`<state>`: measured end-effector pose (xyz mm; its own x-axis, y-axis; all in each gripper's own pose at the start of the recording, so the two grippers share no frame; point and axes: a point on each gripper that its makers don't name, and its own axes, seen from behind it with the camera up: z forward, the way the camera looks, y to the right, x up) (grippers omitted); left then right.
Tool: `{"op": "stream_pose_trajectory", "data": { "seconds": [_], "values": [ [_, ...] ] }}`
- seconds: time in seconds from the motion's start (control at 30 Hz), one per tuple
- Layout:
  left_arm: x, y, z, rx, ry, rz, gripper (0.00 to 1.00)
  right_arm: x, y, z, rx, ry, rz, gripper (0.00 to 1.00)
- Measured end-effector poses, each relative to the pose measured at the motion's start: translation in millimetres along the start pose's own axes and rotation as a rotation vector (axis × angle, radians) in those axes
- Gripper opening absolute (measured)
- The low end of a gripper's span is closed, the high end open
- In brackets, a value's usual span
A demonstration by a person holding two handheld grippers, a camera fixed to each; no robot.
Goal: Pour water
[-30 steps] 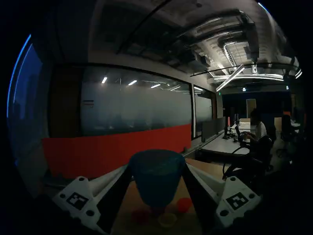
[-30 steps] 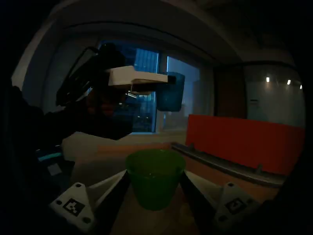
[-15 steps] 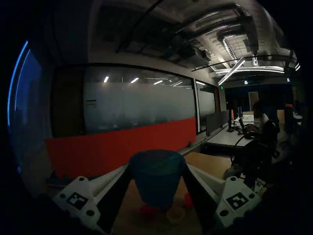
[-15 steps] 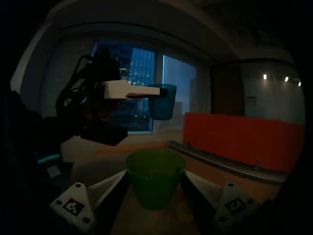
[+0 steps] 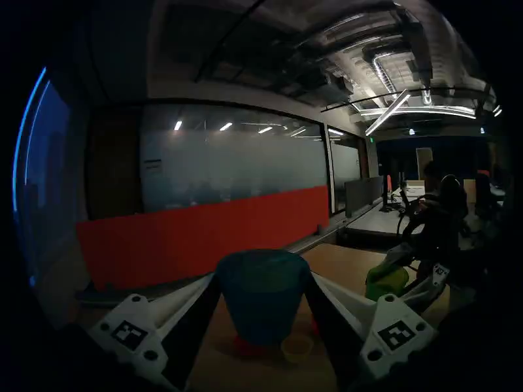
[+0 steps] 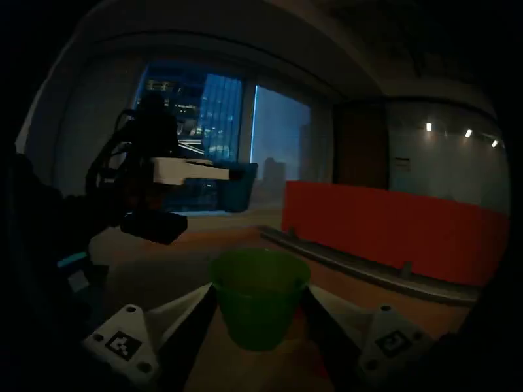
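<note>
A blue cup (image 5: 263,307) stands upright between the white fingers of my left gripper (image 5: 261,277), which is shut on it. My right gripper (image 6: 259,287) is shut on a green cup (image 6: 259,313), also upright. In the right gripper view the left gripper (image 6: 230,175) hangs higher up at the left, above the table, with the blue cup (image 6: 239,188) at its tip. In the left gripper view the green cup (image 5: 386,282) sits low at the right with a white finger beside it. Whether either cup holds water is too dark to tell.
A small red cup (image 5: 247,345) and a small yellow cup (image 5: 297,346) stand on the wooden table (image 5: 340,261) below the blue cup. A red panel (image 6: 399,222) with a rail runs along the table's far side. A person (image 5: 439,196) sits at desks far right.
The left gripper with the blue cup has come down and drifted left in the right gripper view. The green cup has entered the left gripper view from the right.
</note>
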<state>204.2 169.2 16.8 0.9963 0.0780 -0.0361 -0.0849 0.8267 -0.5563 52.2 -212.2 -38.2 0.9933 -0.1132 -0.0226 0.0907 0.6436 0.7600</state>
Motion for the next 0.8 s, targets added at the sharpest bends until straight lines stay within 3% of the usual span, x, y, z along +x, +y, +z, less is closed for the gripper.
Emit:
{"op": "stream_pose_trajectory", "data": {
  "seconds": [0.8],
  "values": [
    [-26.5,5.2,-7.5,-0.003,-0.025,0.002,0.86,-0.1,46.2,-46.9,-0.116,-0.02,0.024,1.0]
  ]
}}
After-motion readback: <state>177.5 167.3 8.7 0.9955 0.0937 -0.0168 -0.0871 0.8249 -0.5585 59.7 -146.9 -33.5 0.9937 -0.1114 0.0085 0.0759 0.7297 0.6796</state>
